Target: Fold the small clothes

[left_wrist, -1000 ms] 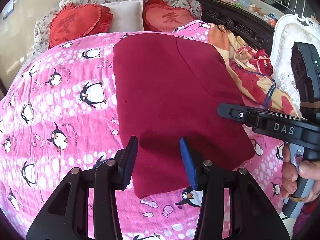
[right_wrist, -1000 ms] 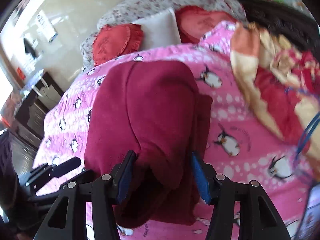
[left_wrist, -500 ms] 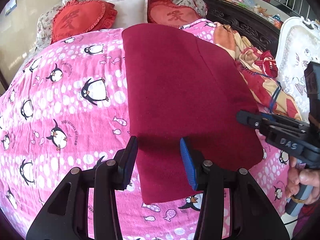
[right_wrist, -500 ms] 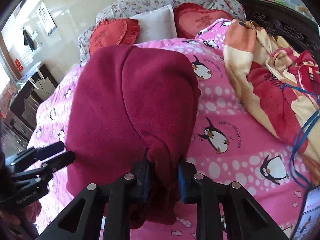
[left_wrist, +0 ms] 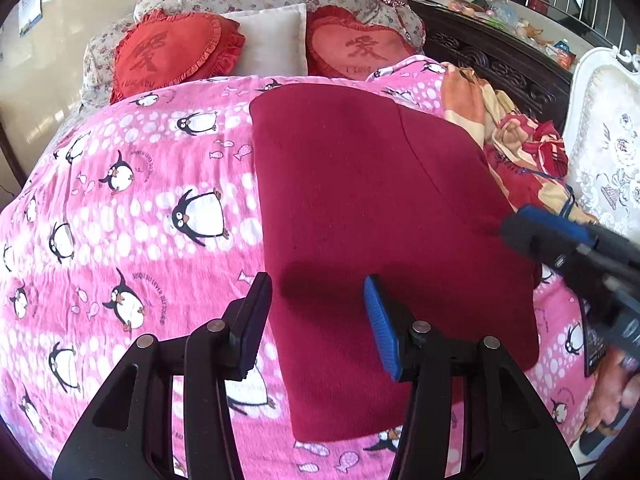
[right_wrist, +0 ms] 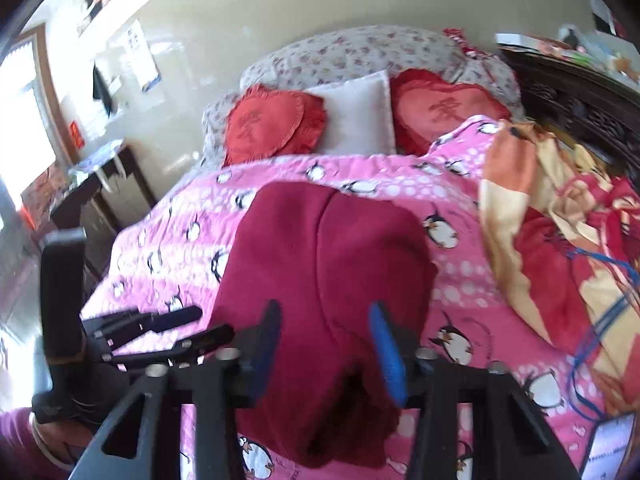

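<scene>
Left wrist view shows the red garment [left_wrist: 360, 208] flat on the penguin blanket [left_wrist: 140, 208], long axis running away from both grippers – left gripper [left_wrist: 318, 320] gapes empty over its near-left edge, right gripper [right_wrist: 324, 344], just reopened, straddles the bunched near end ungripped

Red heart cushions: left [left_wrist: 172, 56] & right [left_wrist: 360, 46] each w/ one Chinese character.

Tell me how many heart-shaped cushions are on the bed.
2. One heart cushion sits left of the white pillow at the head of the bed, the other heart cushion right of it. Others could be hidden behind the bedding.
</scene>
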Demonstrator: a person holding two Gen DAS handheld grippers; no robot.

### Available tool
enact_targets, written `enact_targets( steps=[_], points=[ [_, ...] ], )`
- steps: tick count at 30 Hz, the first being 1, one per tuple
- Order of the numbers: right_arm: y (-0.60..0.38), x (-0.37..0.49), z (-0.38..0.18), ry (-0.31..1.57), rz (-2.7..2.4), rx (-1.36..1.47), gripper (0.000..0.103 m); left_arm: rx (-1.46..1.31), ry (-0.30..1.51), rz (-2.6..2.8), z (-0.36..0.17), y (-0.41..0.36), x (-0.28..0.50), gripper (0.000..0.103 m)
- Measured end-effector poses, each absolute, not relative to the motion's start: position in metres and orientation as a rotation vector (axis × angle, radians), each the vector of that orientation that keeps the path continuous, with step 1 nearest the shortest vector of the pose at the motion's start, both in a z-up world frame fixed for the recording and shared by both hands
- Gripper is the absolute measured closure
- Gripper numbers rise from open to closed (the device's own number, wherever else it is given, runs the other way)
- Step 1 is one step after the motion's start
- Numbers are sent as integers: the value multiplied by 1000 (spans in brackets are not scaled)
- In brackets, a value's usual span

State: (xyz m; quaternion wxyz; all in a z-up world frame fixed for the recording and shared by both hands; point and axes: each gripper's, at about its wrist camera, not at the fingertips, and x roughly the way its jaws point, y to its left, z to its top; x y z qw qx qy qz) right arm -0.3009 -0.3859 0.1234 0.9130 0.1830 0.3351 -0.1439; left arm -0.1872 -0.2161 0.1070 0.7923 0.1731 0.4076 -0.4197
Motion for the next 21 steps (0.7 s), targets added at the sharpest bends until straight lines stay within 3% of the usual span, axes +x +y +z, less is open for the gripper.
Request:
enact_targets(
  steps=[3,5,9,21],
  points=[
    [-390,-293,100,771,-340,372,74,393,888,-894,100,-225,-184,52],
    [-398,-294,81,809,-362,396,76,395,886,-895,96,-229,-183,43],
    [-407,-299,64,789,-356,446,76,395,887,-878,89,-235,-183,40],
    [-397,-311,77,786,-358,446,73,383,897,-888,94,-227,-184,39]
  ],
)
